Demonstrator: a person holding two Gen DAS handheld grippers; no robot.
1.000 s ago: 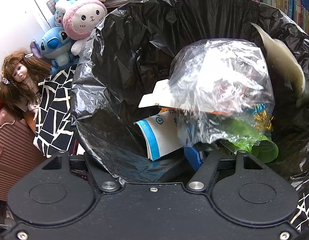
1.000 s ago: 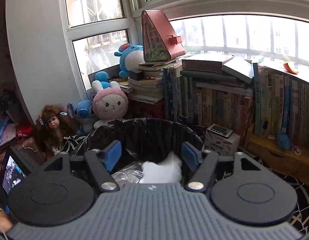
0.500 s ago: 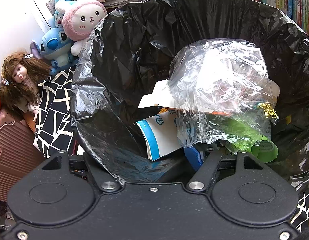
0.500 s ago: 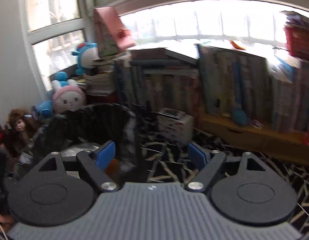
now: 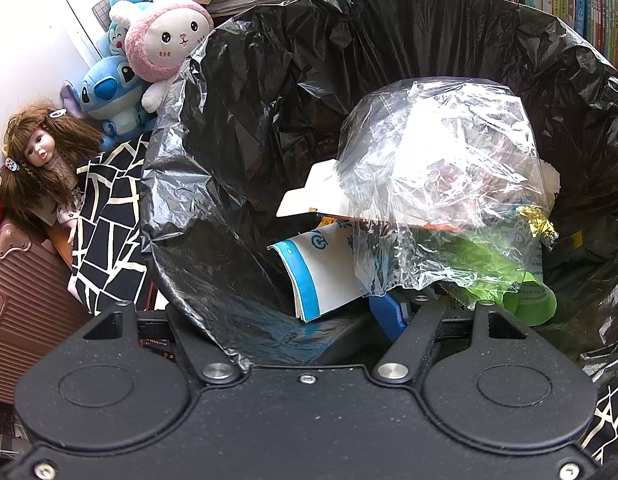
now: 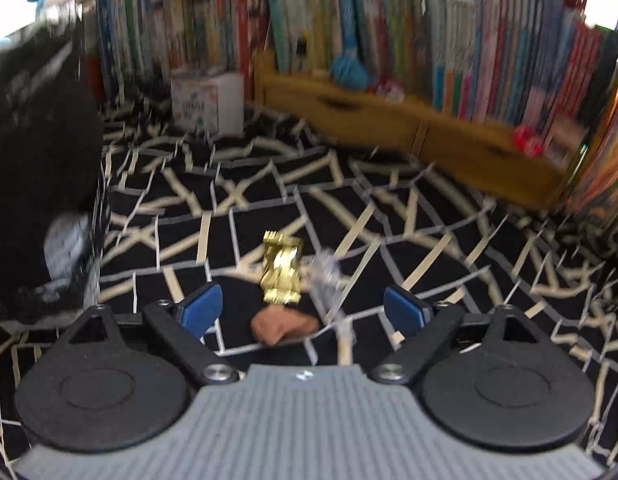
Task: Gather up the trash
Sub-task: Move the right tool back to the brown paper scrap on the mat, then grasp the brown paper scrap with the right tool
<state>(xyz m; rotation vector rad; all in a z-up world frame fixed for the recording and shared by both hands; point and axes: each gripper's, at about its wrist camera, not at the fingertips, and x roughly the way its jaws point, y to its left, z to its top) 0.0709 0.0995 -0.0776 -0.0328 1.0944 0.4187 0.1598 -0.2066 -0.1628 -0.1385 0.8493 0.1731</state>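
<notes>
Trash shows in both views, but in different places. At the left tongs (image 5: pixel 309 320) it sits inside a black trash bag (image 5: pixel 237 128). One blue pad is inside the bag and the other finger is hidden behind the bag's rim, so the jaws straddle that rim about half apart, and I cannot tell whether they pinch it. Nearest in the bag lies a blue-and-white paper carton (image 5: pixel 321 276), with a green piece (image 5: pixel 533 304) to its right. A crumpled clear plastic bag (image 5: pixel 441 184) rests over both, covering a white card (image 5: pixel 309 196), and a scrap of gold foil (image 5: pixel 537 220) sits at its right edge. Only this view shows the doll (image 5: pixel 41 152) and the plush toys (image 5: pixel 169 36) left of the bag. The right view, blurred, shows loose pieces on the patterned floor (image 6: pixel 269 184) that the left view misses. The right tongs (image 6: pixel 303 310) stand wide, their jaws having just been opening, and hold nothing. Seen between the fingers is a pinkish-tan piece (image 6: pixel 283 326), then a shiny gold wrapper (image 6: pixel 281 272) with a silvery scrap (image 6: pixel 327 276) just beside it. Farther off are a white box (image 6: pixel 205 104) and a wooden shelf (image 6: pixel 389 120) of books (image 6: pixel 469 40).
</notes>
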